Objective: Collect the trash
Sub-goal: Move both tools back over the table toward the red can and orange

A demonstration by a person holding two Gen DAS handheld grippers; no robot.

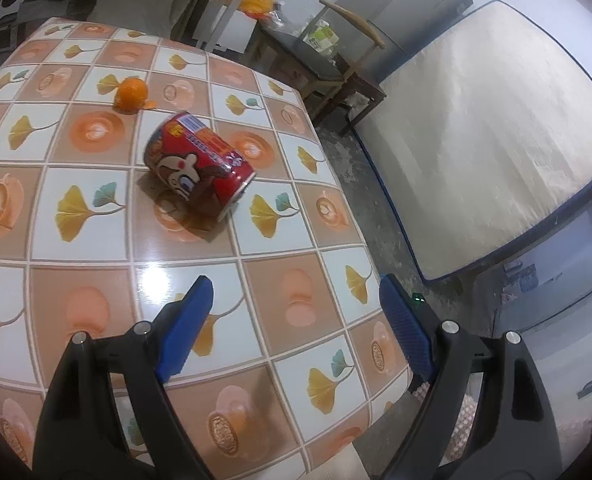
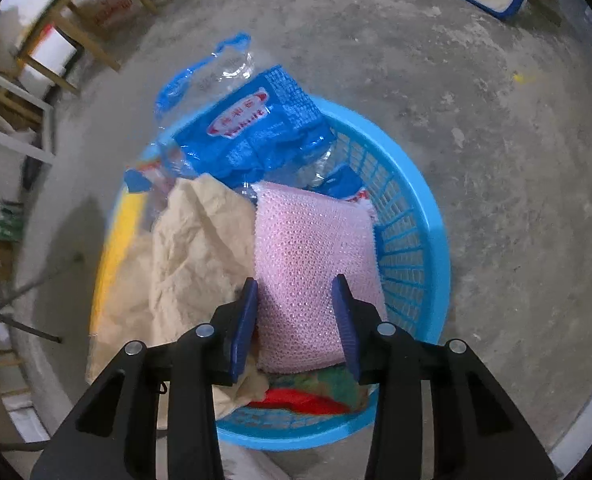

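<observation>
- Right gripper (image 2: 295,320) first: its two blue-padded fingers are pinched onto a pink mesh scouring pad (image 2: 311,264), one pad on each side edge, and the whole thing is pointing steeply down.
- That pink pad hangs right over a round light-blue plastic basket (image 2: 427,240) sitting on the bare concrete floor (image 2: 495,140).
- The basket's pretty full already: a crumpled beige paper sheet (image 2: 192,248) just left of the pad, a blue printed plastic wrapper (image 2: 256,132) behind it sticking up past the rim, and something red and green (image 2: 307,396) underneath that I can't make out.
- So my read is we're at the drop-off step for this piece. Next move looks simple enough: let the fingers spread so the pad falls in. I'd aim it at the open right side, because landing on that wrapper pile could let it slide off over the rim.
- Left gripper (image 1: 292,320): fingers spread wide, nothing between them, hovering above the near corner of a table with a glossy tiled-pattern cloth (image 1: 76,240) (coffee cups and yellow leaves).
- Ahead of it on the cloth lies a red printed drink can (image 1: 200,164) on its side, and further back a small orange fruit or peel (image 1: 131,94), can't say which.
- The can looks like the next pickup. It's round and lying down, so it could roll; closing across the body, not the ends, seems the safer bet.
</observation>
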